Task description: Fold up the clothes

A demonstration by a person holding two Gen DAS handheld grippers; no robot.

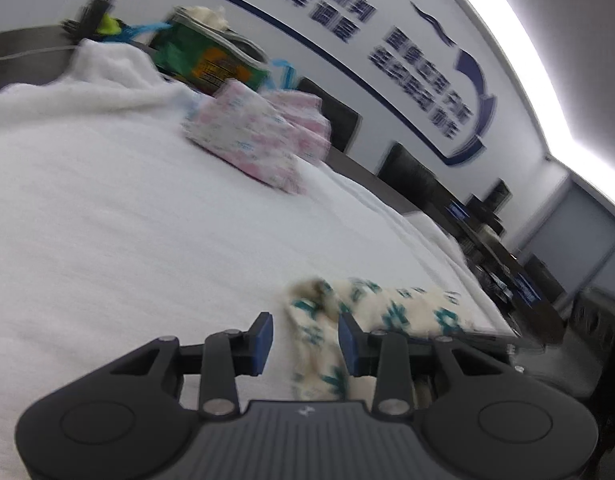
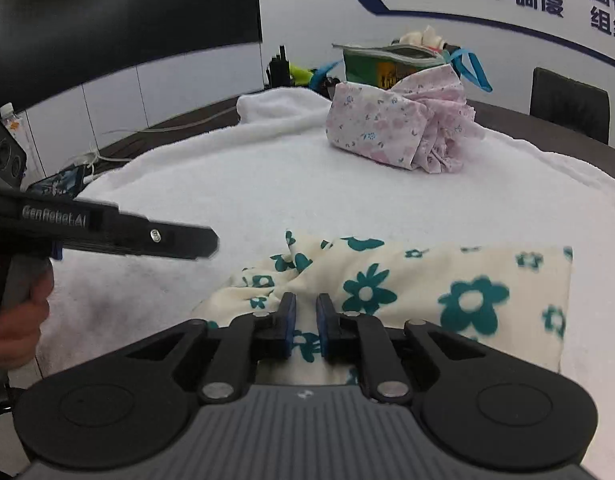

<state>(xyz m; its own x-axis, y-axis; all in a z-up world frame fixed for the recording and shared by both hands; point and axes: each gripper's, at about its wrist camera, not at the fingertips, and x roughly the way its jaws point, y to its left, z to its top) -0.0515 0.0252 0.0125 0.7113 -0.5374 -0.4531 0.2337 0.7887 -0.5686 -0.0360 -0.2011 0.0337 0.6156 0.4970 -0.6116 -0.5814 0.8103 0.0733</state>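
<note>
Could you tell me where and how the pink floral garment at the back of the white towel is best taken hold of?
I would grip the pink floral garment at its flat folded left edge, coming from the front-left over the bare white towel. That side lies smooth and open. Its right side is bunched into loose pleats, and the green bag crowds it from behind.

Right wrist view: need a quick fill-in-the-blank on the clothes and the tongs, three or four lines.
1. The cream cloth between the right tongs is printed with teal ____.
2. The pink floral garment lies ____ from the camera than the cream cloth.
3. Both garments rest on a ____ towel.
4. The bag behind the pink garment is ____.

Missing words: flowers; farther; white; green
</note>
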